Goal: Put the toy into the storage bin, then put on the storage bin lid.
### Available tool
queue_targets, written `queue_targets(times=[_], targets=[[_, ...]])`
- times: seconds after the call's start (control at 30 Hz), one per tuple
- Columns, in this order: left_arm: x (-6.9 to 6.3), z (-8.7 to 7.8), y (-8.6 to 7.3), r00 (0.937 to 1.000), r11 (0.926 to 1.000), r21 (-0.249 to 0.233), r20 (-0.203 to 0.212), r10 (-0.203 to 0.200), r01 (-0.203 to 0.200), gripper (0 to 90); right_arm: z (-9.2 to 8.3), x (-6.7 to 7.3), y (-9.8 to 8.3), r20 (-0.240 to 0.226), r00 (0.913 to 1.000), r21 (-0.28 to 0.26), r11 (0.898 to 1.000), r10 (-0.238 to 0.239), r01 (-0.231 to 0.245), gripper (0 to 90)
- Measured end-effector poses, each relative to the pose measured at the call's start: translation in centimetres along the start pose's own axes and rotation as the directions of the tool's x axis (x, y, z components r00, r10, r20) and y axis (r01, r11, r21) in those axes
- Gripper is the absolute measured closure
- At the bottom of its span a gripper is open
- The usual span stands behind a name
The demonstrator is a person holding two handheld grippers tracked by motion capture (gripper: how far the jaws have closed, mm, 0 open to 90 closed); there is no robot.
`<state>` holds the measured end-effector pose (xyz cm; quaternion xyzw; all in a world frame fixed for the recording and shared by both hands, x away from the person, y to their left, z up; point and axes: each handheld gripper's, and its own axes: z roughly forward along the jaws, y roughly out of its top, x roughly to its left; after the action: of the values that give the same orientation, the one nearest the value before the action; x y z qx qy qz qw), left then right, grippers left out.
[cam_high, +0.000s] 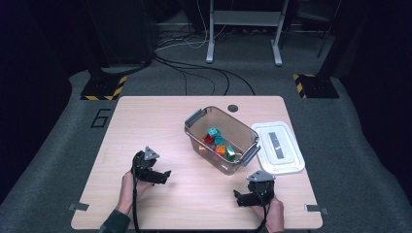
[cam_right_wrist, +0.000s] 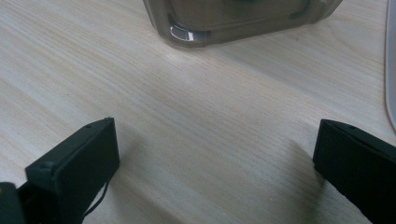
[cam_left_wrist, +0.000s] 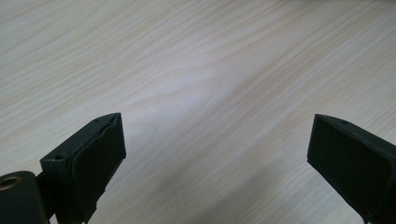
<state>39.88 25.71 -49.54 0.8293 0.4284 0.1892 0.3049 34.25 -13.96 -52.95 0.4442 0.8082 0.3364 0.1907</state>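
Note:
A clear plastic bin (cam_high: 221, 139) with grey handles stands right of the table's middle, and several coloured cubes (cam_high: 217, 143) lie inside it. My left gripper (cam_high: 164, 175) rests low over the bare wood at the front left, held by a hand, jaws wide apart. In the left gripper view its jaws (cam_left_wrist: 217, 135) are open with only wood grain between them. My right gripper (cam_high: 238, 198) sits at the front right, just in front of the bin. Its jaws (cam_right_wrist: 215, 142) are open and empty, and the bin's near corner (cam_right_wrist: 187, 32) lies ahead of them.
A white lid (cam_high: 278, 147) lies flat to the right of the bin; its edge (cam_right_wrist: 391, 70) lines the right gripper view. A dark round hole (cam_high: 232, 108) marks the wooden table (cam_high: 145, 121) at the back. Cables and stand feet lie on the floor beyond.

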Motion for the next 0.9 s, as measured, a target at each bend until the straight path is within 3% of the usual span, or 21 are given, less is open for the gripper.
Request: queue_targets(times=[0.07,0.27,0.43,0.5,0.57,0.67,0.9], targets=[[0.1,0.1,-0.5,0.9998,0.9998,-0.015,-0.015,-0.01,0.01,3.7,0.0,0.0,0.0,0.003,1.0,0.0,1.0,0.0,0.0,0.0],[0.1,0.6,-1.7,0.9993,0.9999,0.002,-0.037,-0.01,0.01,2.5,0.0,0.0,0.0,0.015,0.9995,0.003,1.0,0.027,-0.027,0.0],[0.3,1.2,-2.5,0.9993,0.9994,0.014,-0.023,-0.03,0.03,1.6,-0.3,-0.5,0.1,-0.002,0.9985,-0.014,0.998,0.054,-0.054,0.0],[0.3,1.3,-3.0,0.9987,0.9987,-0.005,0.004,-0.051,0.051,1.0,-0.6,-0.7,0.0,0.011,0.9982,-0.023,0.998,0.059,-0.059,0.0],[0.3,1.3,-3.1,0.9984,0.9984,-0.007,0.006,-0.057,0.057,0.4,-0.7,-1.1,-0.1,0.003,0.9977,-0.023,0.997,0.068,-0.068,0.0],[0.2,1.4,-3.6,0.9974,0.9957,-0.06,0.001,-0.071,0.071,0.0,-1.1,-1.6,-0.1,0.0,0.9966,-0.022,0.996,0.083,-0.083,0.0],[0.1,1.4,-3.6,0.9971,0.9952,-0.062,-0.003,-0.076,0.076,0.0,-2.3,-3.4,0.0,0.006,0.9928,-0.034,0.992,0.12,-0.119,0.0]])
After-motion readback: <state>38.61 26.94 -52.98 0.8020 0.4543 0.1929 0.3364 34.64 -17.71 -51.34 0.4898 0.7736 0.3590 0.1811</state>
